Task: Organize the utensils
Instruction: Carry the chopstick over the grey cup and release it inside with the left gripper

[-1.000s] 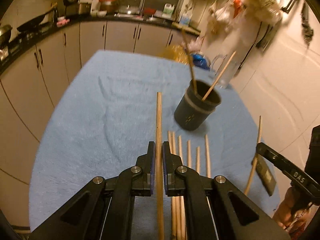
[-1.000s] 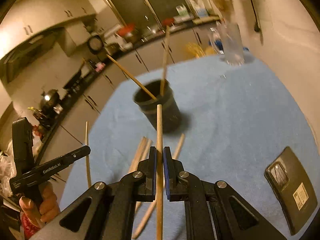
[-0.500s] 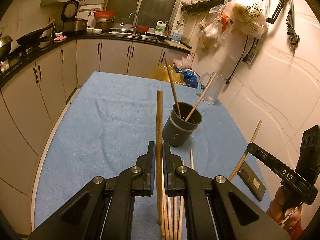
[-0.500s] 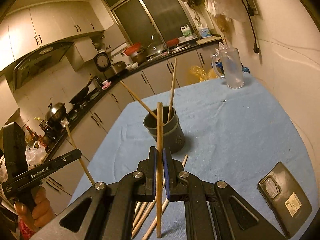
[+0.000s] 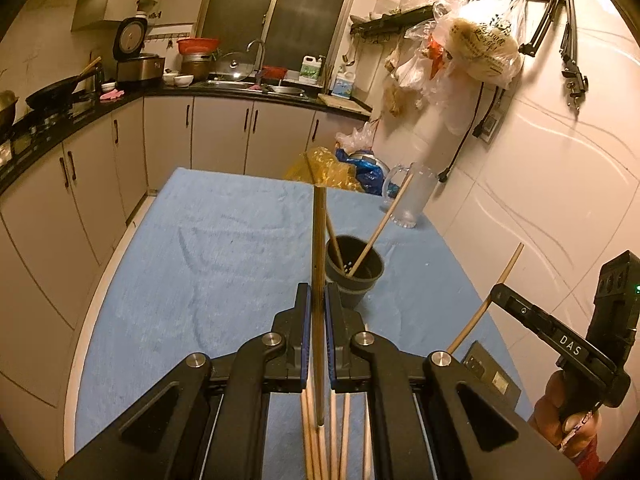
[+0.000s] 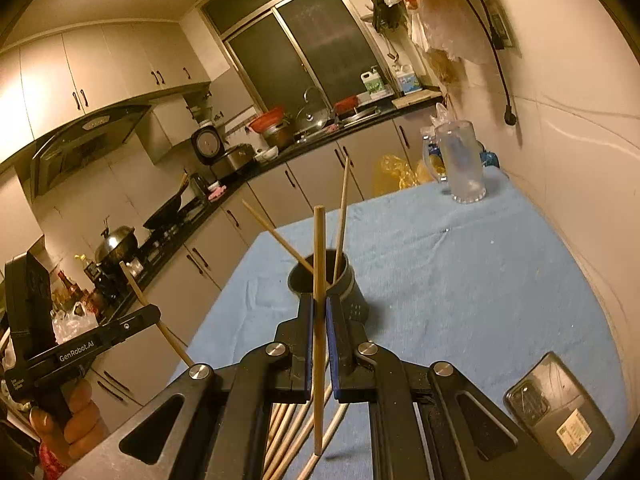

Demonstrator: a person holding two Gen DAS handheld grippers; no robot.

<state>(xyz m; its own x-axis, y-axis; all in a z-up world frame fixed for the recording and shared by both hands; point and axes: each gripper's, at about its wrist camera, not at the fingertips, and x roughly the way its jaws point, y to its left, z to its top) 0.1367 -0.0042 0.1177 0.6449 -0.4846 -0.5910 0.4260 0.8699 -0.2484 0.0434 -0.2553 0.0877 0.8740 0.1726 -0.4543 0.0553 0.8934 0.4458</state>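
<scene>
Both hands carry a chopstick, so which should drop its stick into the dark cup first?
Probably the right gripper: its chopstick looks nearly over the cup. The left gripper looks slightly farther back, though both could manage.

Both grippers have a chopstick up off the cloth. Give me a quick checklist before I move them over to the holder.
1. Left gripper shut on its chopstick: ok.
2. Right gripper shut on its chopstick: ok.
3. Lower tips clear of the loose chopsticks on the cloth: ok.
4. Holder upright, mouth open: ok.
5. Room inside beside the two chopsticks already in it: ok.
6. Phone away from the path: ok.
</scene>
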